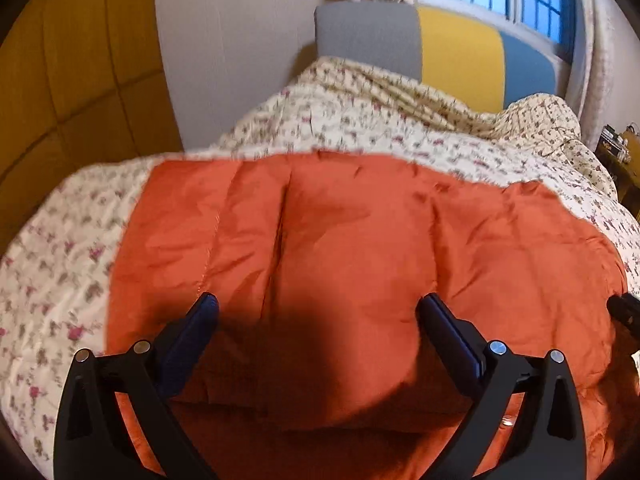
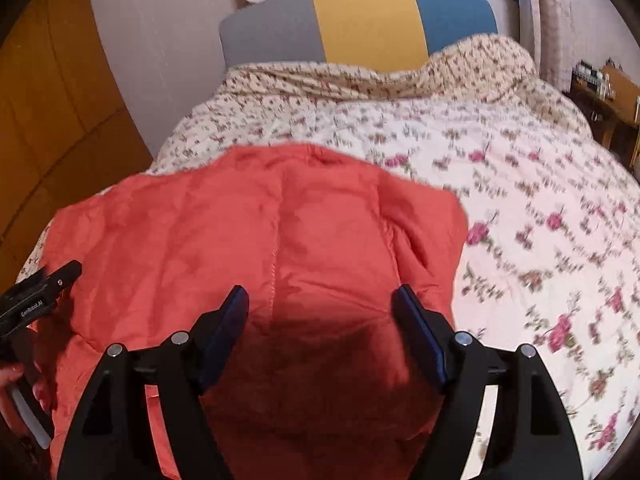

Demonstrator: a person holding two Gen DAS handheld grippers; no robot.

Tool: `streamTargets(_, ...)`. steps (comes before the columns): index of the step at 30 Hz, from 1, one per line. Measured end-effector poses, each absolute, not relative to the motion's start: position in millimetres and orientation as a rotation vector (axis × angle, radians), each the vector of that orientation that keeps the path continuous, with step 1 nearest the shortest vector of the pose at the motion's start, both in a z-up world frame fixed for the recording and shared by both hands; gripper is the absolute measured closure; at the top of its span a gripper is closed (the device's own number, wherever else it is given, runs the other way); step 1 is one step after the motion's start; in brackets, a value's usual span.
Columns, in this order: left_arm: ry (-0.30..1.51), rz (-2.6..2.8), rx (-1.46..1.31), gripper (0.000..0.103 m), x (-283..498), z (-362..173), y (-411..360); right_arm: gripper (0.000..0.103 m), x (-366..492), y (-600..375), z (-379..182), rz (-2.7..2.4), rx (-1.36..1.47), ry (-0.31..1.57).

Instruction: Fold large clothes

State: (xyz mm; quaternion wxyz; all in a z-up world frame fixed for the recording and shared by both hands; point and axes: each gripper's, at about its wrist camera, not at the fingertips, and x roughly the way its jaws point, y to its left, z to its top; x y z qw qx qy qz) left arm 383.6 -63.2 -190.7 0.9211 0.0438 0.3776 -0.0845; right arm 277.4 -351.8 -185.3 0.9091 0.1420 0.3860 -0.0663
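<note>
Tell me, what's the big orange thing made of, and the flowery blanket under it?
The orange garment looks like thin, slightly shiny padded fabric, probably nylon or polyester: it puffs and shows stitched seams. The flowery blanket looks like matte printed cotton, softly wrinkled, though I can't be sure.

A puffy orange jacket (image 1: pixel 340 240) of smooth, faintly shiny quilted cloth lies on a matt floral cotton-like quilt (image 2: pixel 540 200), wood-look panelling (image 1: pixel 80 80) at ten o'clock.

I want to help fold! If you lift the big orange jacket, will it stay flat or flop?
The orange jacket probably flops: it is soft, puffy and creased. It likely feels light, and its smooth fabric may slip.
</note>
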Motion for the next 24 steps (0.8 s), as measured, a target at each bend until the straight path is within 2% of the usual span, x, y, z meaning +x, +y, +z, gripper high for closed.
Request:
streamTargets(8,0.809,-0.210,0.113,0.003,403.1,-216.6,-69.4,0.024,299.2,-351.3,-205.9,-0.157,0.252,0.835)
streamTargets(14,0.812,-0.211,0.111,0.003,401.2,-214.0,-69.0,0.022,301.4,-352.2,-205.2,-0.154,0.253,0.841)
streamTargets(24,0.809,-0.294,0.135,0.003,316.7,-199.0,-27.9,0.024,204.3,-359.2,-169.8,-0.098,0.344,0.839)
